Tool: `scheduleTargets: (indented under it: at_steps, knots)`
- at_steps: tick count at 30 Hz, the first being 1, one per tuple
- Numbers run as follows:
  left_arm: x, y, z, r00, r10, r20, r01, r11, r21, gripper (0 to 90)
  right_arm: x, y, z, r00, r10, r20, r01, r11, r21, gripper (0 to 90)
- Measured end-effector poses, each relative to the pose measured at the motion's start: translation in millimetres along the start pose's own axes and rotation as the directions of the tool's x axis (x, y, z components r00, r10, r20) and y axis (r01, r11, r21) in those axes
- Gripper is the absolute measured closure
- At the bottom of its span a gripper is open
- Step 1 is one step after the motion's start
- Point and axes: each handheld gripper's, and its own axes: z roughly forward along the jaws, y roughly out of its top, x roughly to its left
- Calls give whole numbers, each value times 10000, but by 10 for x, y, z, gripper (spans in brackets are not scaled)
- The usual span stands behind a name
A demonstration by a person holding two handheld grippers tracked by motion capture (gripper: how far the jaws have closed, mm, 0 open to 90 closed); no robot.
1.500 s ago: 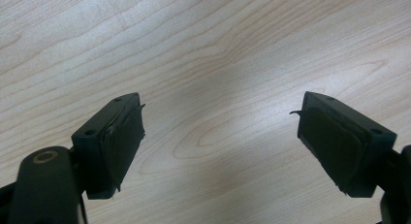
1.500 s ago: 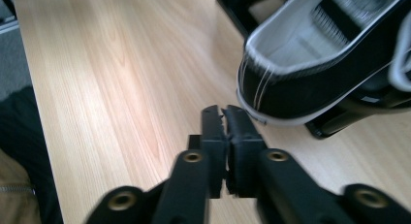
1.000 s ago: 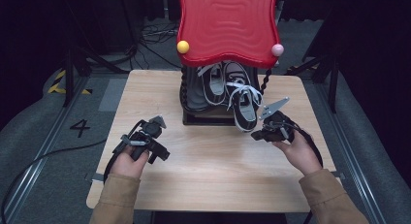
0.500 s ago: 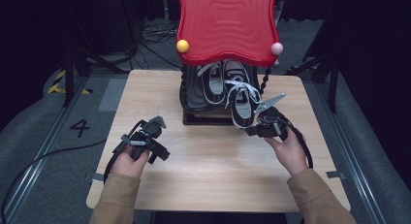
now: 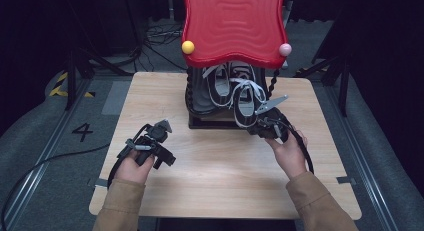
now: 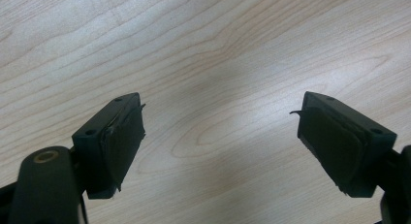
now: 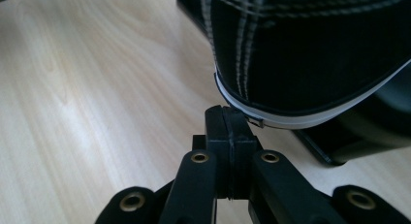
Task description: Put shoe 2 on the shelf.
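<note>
wide light-wood worktop [image 5: 220, 166], and at its far middle a dark rack under a wavy red top [image 5: 234, 23] with a yellow ball [image 5: 188, 47] and a pink ball [image 5: 285, 49] at the front corners; a pair of black sneakers with white laces sits on the rack's lower shelf [image 5: 212, 122], toes pointing back into the rack, heels toward the person. the nearer sneaker [image 5: 245, 106] is the one in play, its long axis running from the person away into the rack, its heel hanging at the shelf's front edge. the right claw [image 5: 260, 127] is right there at that heel, by far the nearer hand, and in the right gripper view the right claw [image 7: 228, 120] has its pads pressed flat together with nothing between them, tips just under the white sole band of the sneaker [image 7: 310, 54], touching it or a hair off, hard to call. so the shoe lies ahead of and a little above those tips. over on the other side the left claw [image 5: 162, 127] rests well apart from the rack, and the left gripper view has the left claw [image 6: 220, 136] spread wide over bare wood, holding nothing. my read: the right one has to open before it can take that heel.
</note>
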Motion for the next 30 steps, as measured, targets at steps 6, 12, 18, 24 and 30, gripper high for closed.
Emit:
scheduleTargets:
  at_steps: [6, 12, 18, 24, 30]
  knots:
    - [25, -6, 4, 10000, 0, 8, 0, 10000, 70, 175, -9, 79, 27, 9998, -26, 195, 23, 9999, 168, 900]
    - [2, -18, -19, 10000, -6, 19, 6, 10000, -34, 171, -53, 137, 60, 9995, 102, 303, -104, 9999, 55, 900]
    - [36, -49, -28, 9999, -100, 62, 100, 9999, -46, 171, -158, 150, 65, 9981, 469, 390, -460, 9986, -242, 900]
    - [45, -70, -33, 9998, -176, 59, 176, 9998, -7, 172, -165, 231, 81, 9966, 338, 753, -335, 9994, -58, 900]
    - [50, -86, -25, 9999, -154, 43, 154, 9999, -19, 172, -225, 308, 89, 9949, 245, 978, -249, 9997, 37, 900]
